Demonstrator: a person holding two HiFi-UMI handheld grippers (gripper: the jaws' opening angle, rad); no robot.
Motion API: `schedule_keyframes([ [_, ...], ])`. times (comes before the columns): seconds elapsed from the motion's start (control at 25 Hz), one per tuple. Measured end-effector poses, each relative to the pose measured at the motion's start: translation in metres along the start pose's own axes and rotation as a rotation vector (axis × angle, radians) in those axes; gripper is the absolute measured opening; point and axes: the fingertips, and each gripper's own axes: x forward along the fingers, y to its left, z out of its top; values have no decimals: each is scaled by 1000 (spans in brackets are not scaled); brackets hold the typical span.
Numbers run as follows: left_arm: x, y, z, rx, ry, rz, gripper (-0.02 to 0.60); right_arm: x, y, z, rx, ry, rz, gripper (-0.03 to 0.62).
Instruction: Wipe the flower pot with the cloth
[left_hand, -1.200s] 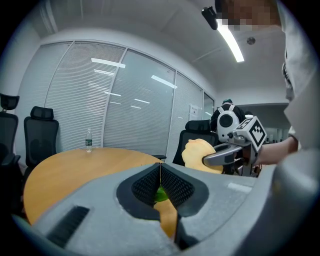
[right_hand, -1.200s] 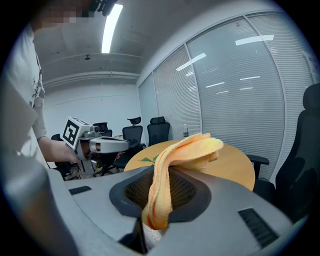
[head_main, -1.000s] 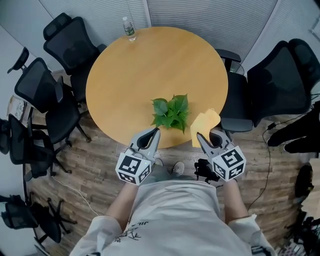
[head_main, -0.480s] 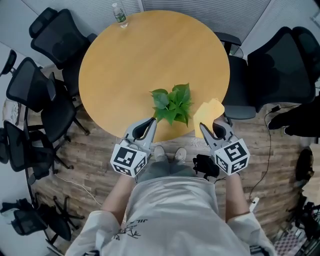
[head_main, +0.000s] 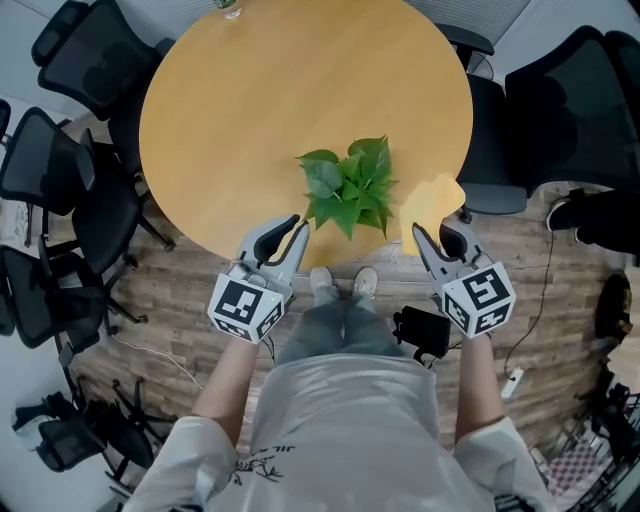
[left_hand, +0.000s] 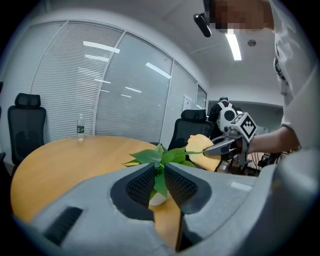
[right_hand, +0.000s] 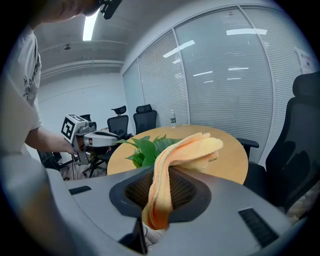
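A green-leaved plant (head_main: 348, 190) stands near the front edge of the round wooden table (head_main: 250, 110). Its small white pot (left_hand: 158, 199) shows only in the left gripper view, below the leaves (left_hand: 160, 156). My left gripper (head_main: 297, 222) hangs just left of the plant at the table's edge. Its jaws have just been opening to a narrow gap with nothing between them (left_hand: 160, 167). To the plant's right, my right gripper (head_main: 418, 232) is shut on a folded yellow cloth (head_main: 432, 200), which droops over its jaws (right_hand: 185, 150).
Black office chairs stand around the table, at the left (head_main: 70, 180) and at the right (head_main: 570, 110). A water bottle (left_hand: 80, 127) is at the table's far edge. A black device (head_main: 425, 330) hangs by the person's hip. Cables lie on the wooden floor.
Both grippers have sunk a little at the table's near edge, on either side of the plant. The cloth stays in the right gripper. The head view has tilted nearer the table.
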Motion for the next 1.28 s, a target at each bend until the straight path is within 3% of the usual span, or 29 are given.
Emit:
schedule_keyframes([
  [0.52,33,7,-64,70,97,-139,334,36,-24,-41,-16,74,-6,61],
  [1.0,85,10,-101,64,108,-226,390,83,-40,-64,-77,134,52,61],
  [1.28,105,12,-105,137,92,-293,390,117,-48,-65,-166,155,122,61],
])
